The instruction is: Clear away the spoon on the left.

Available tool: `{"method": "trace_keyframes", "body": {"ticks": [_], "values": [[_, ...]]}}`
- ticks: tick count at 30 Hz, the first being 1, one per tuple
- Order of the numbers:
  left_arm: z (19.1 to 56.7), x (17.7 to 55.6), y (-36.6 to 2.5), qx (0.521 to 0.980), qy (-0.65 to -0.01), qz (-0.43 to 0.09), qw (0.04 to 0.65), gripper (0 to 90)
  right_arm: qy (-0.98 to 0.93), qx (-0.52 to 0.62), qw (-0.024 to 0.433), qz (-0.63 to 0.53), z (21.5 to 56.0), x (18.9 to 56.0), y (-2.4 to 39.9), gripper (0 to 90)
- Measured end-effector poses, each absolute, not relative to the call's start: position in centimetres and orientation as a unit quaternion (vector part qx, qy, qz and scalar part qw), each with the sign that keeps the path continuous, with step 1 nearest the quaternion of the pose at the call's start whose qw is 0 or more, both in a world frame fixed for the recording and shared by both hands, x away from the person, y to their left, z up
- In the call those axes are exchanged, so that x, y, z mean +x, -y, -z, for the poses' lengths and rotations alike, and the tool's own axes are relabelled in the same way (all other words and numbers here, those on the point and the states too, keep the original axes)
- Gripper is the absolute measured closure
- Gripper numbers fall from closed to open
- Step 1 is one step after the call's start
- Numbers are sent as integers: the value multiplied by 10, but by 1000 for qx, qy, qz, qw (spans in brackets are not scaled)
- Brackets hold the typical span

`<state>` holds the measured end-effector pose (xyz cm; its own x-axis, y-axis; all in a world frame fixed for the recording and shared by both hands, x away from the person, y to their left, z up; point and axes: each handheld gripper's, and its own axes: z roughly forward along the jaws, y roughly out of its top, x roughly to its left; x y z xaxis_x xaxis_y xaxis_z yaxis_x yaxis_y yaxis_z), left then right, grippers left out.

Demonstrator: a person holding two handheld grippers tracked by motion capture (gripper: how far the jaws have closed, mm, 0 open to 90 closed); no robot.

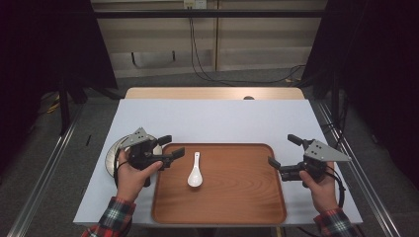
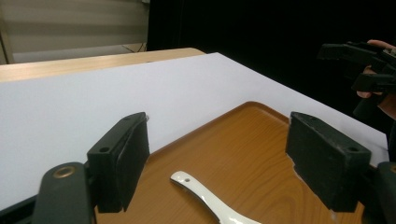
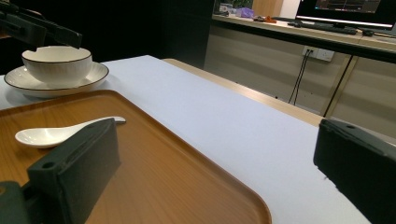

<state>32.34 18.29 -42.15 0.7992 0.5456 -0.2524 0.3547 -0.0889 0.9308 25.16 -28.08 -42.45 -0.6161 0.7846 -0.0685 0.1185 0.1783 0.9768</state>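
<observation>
1 white spoon point(image 2: 210, 201) on tray point(image 2: 261, 154), between parted left fingers point(image 2: 122, 163), untouched

- High view: fixed above near edge of white-topped bench point(image 1: 212, 121), looking forward and down, whole top seen.
- Left gripper view: low, close, facing across brown wooden tray point(image 2: 261, 154).
- Right gripper view: low, facing opposite way.
- Shared by all: tray and white ceramic spoon point(image 1: 194, 172).

white spoon point(image 3: 51, 134) on wooden tray point(image 3: 177, 186), bowl point(image 3: 57, 64) on plate point(image 3: 91, 77) beyond
</observation>
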Motion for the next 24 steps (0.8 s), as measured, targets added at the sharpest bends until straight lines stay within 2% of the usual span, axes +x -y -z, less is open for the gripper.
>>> {"method": "trace_keyframes", "body": {"ticks": [19,24], "values": [[411,324,-199,722,-315,-88,609,120,-708,319,297,-555,425,251,281,0],[411,324,-203,725,-306,-78,612,67,-709,320,296,-555,425,251,281,0]]}}
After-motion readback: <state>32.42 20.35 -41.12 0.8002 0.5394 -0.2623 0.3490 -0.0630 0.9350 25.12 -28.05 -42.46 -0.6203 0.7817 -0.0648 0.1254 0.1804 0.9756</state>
